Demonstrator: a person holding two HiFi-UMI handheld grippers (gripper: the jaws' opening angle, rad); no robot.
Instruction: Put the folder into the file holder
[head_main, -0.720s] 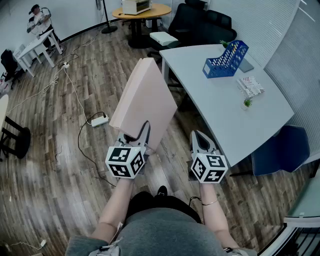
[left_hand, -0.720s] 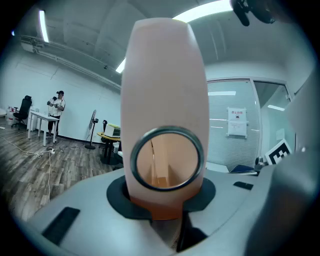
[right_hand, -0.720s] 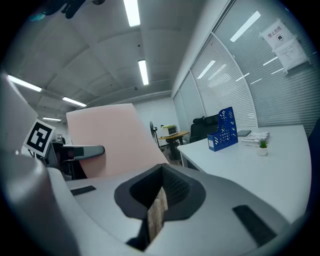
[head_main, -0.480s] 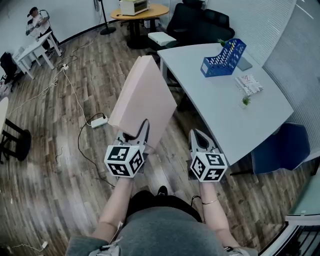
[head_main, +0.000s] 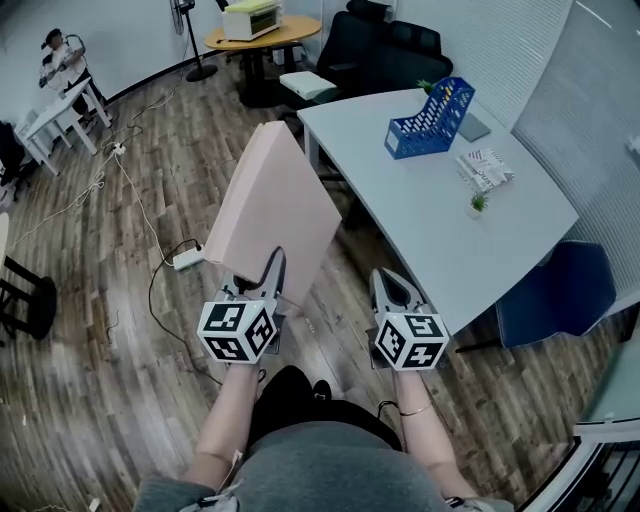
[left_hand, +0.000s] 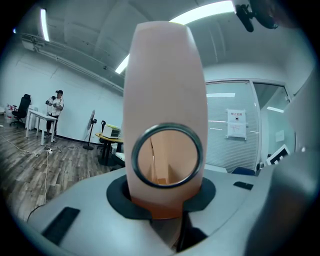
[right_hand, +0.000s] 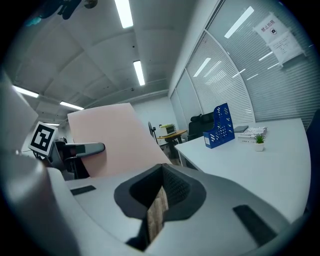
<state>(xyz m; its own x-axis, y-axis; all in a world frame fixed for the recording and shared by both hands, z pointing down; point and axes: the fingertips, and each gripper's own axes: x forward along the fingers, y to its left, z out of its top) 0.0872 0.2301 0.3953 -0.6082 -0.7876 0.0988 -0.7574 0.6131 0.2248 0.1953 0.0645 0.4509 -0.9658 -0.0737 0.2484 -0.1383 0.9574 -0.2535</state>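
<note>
L gripper (head_main: 258, 276) clamps folder (head_main: 272, 200) btm edge | R gripper (head_main: 388, 282) beside, jaws together

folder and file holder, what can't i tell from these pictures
1. folder contents: the head view shows only its closed cover; the left gripper view shows only the spine, which fills the frame.
2. file holder slots: too small in the head view, side-on in the right gripper view; empty or not, cannot tell.
3. papers print: too small in both views.

white table (head_main: 440, 200) | small plant (head_main: 479, 203) beside papers (head_main: 485, 168) | blue chair (head_main: 548, 295) | power strip (head_main: 187, 259) on floor | round table (head_main: 262, 37) far back
</note>
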